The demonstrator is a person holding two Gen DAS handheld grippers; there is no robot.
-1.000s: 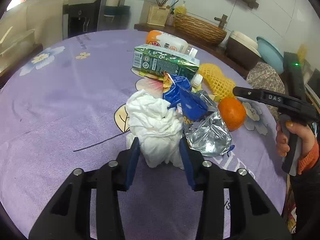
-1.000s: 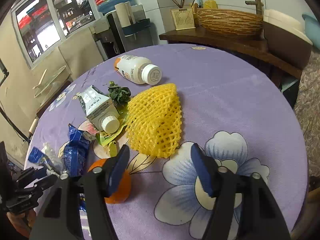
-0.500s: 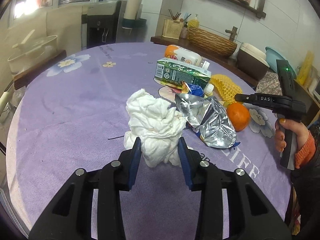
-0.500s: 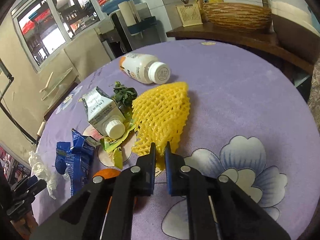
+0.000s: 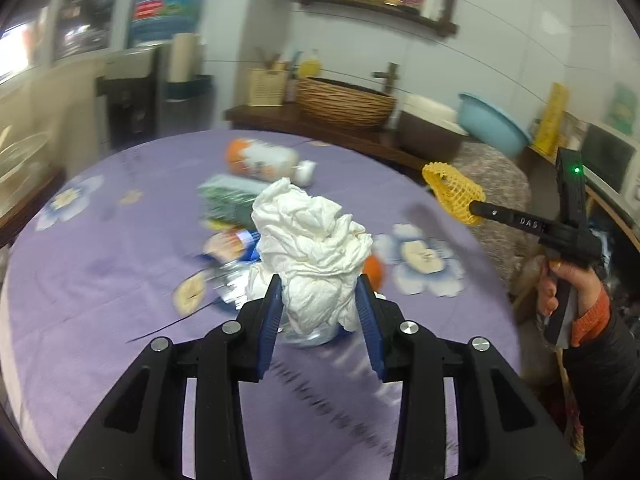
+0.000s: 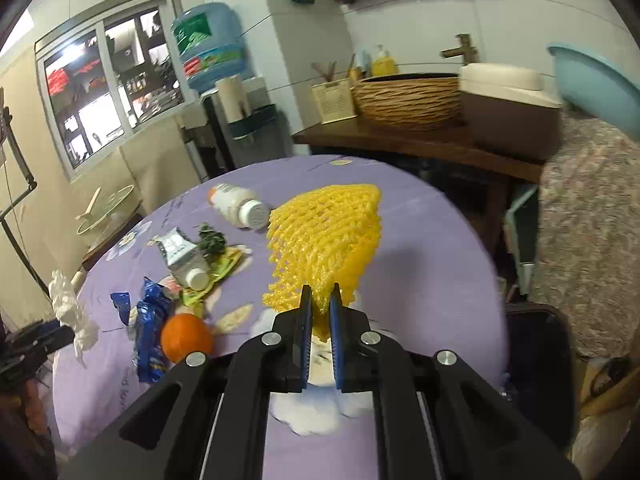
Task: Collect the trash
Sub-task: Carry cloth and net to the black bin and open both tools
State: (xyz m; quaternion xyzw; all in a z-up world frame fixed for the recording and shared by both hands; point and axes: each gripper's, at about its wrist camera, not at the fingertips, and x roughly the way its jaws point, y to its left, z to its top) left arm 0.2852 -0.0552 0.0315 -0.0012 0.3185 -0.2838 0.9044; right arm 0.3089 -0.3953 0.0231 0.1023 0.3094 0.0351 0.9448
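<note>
My left gripper (image 5: 318, 300) is shut on a crumpled white tissue (image 5: 316, 248) and holds it above the purple table (image 5: 100, 248); it also shows at the left of the right wrist view (image 6: 70, 312). My right gripper (image 6: 320, 300) is shut on a yellow foam net (image 6: 326, 232), lifted off the table; the net also shows in the left wrist view (image 5: 452, 192). On the table lie an orange (image 6: 186, 338), a blue wrapper (image 6: 148, 328), a green carton (image 6: 184, 258) and a white bottle (image 6: 240, 206).
A silver foil bag (image 5: 232, 288) lies under the tissue. A wooden counter (image 6: 420, 144) behind the table carries a wicker basket (image 6: 404, 100), a brown pot (image 6: 512, 112) and a blue basin (image 6: 596, 84). A water dispenser (image 6: 216, 92) stands at the back left.
Both grippers have risen from the table with their loads. The tissue is lifted off the tablecloth, and the yellow net has come up off the table in the shut right gripper.
</note>
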